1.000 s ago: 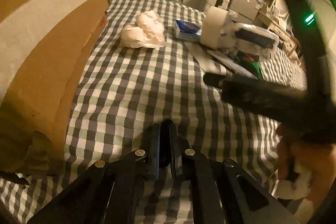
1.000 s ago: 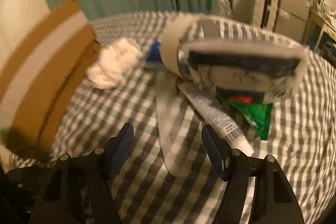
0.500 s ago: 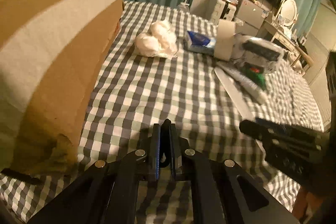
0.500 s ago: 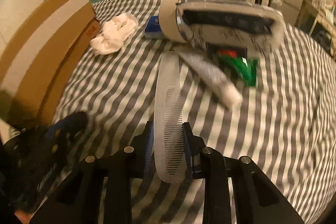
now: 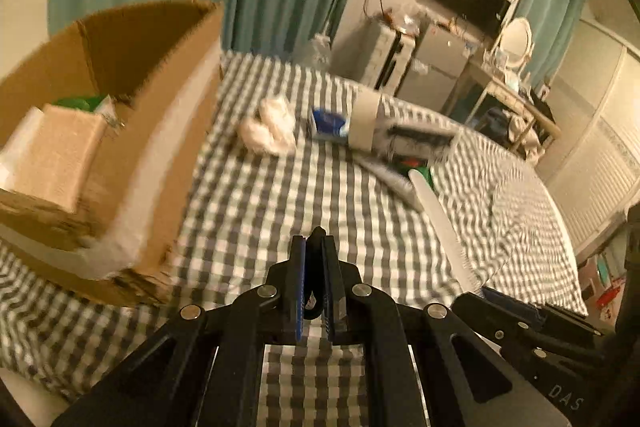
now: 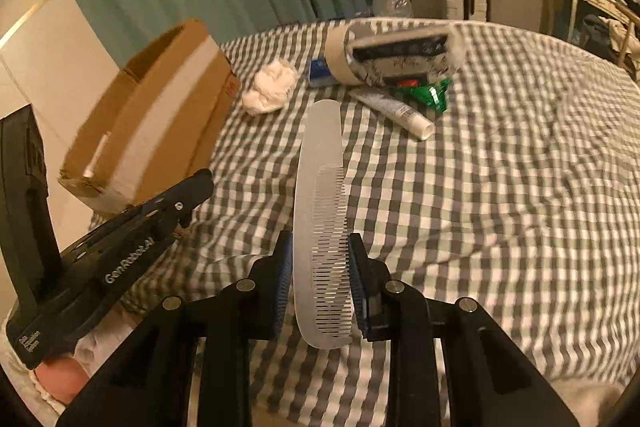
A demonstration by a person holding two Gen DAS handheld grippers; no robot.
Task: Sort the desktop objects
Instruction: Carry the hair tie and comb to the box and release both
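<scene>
Since a second ago the comb (image 6: 320, 211) has left the bed (image 6: 500, 187); the right gripper (image 6: 320, 279) now grasps it centre frame, lifted clear for carrying toward the cardboard box (image 6: 160, 115) at left. The left gripper (image 5: 315, 267), jaws clenched and empty, waits aside.

You are working in dim, warm yellow indoor light. Both fisheye views bend straight lines and go black in the corners. Motion blur smears the cardboard box (image 5: 120, 147) in the left wrist view, most strongly along its near edge. The comb (image 6: 324, 227) appears comparatively sharp. Shadows on the checked cloth (image 6: 480, 187) are soft.
</scene>
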